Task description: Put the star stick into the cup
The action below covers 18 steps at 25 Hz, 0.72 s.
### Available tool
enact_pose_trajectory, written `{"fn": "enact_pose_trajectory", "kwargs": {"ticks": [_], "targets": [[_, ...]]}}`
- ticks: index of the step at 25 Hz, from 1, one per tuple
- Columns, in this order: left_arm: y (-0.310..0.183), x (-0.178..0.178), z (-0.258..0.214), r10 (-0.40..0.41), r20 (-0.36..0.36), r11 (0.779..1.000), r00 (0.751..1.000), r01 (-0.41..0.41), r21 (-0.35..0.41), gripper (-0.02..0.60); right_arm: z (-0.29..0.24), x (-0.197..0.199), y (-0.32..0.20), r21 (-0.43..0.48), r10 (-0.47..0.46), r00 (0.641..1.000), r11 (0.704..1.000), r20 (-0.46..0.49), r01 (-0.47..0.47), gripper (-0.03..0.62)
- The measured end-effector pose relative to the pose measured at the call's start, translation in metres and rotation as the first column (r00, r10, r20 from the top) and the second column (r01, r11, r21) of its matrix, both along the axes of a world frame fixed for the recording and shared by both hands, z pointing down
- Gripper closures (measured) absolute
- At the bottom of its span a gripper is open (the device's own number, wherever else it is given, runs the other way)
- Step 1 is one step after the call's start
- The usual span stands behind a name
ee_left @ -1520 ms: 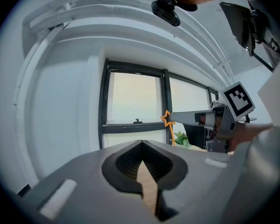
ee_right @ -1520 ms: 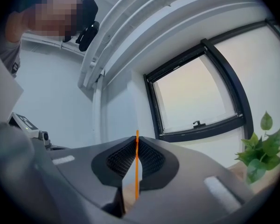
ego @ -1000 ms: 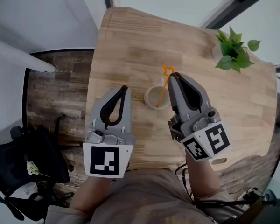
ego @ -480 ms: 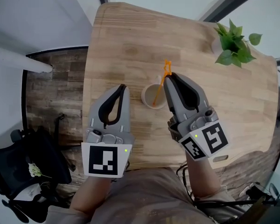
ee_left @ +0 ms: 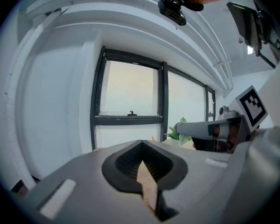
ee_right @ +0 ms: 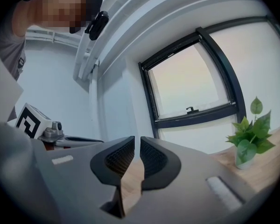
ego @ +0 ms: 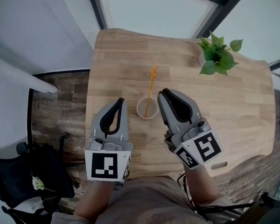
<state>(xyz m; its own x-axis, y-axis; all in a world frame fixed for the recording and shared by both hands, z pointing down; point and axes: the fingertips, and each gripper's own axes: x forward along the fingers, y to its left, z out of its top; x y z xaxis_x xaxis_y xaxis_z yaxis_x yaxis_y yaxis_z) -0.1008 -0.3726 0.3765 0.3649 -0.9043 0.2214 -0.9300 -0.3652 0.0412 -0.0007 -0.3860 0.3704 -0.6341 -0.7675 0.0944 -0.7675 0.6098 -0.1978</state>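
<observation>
The orange star stick (ego: 150, 88) stands in the pale cup (ego: 147, 108) at the middle of the wooden table (ego: 116, 55). It leans away from me, with its star end above the far rim. My right gripper (ego: 162, 94) hangs just right of the cup and touches neither cup nor stick. In the right gripper view the right gripper (ee_right: 137, 140) shows a narrow gap between its pads, with nothing in it. My left gripper (ego: 120, 101) is left of the cup. The left gripper (ee_left: 142, 142) has its tips together and holds nothing.
A small potted plant (ego: 216, 55) stands at the table's far right, and shows as the potted plant (ee_right: 248, 135) in the right gripper view. Windows (ee_left: 128, 94) lie beyond the table. A dark chair (ego: 32, 169) sits on the floor at the left.
The right gripper has let go of the star stick and drawn back toward me. The stick now rests in the cup. Both grippers sit lower in the head view.
</observation>
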Motion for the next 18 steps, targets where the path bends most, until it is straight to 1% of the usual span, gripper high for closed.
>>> {"fn": "enact_pose_trajectory", "kwargs": {"ticks": [4, 7, 11, 18], "targets": [[0.012, 0.012, -0.03, 0.004, -0.007, 0.999, 1.0, -0.004, 0.055, 0.581, -0.03, 0.013, 0.009, 0.063, 0.031, 0.999, 0.998, -0.03, -0.029, 0.556], [0.022, 0.017, -0.053, -0.008, 0.002, 0.994, 1.0, 0.007, 0.106, 0.581, -0.057, 0.023, 0.019, 0.107, 0.045, 0.999, 0.993, -0.015, -0.043, 0.571], [0.032, 0.016, -0.086, -0.036, 0.023, 0.982, 0.999, 0.031, 0.185, 0.581, -0.087, 0.031, 0.036, 0.177, 0.049, 0.999, 0.983, -0.021, -0.045, 0.571], [0.048, 0.009, -0.126, -0.092, 0.034, 0.96, 0.995, 0.079, 0.267, 0.581, -0.12, 0.046, 0.055, 0.253, 0.069, 0.997, 0.966, -0.046, -0.055, 0.571]]}}
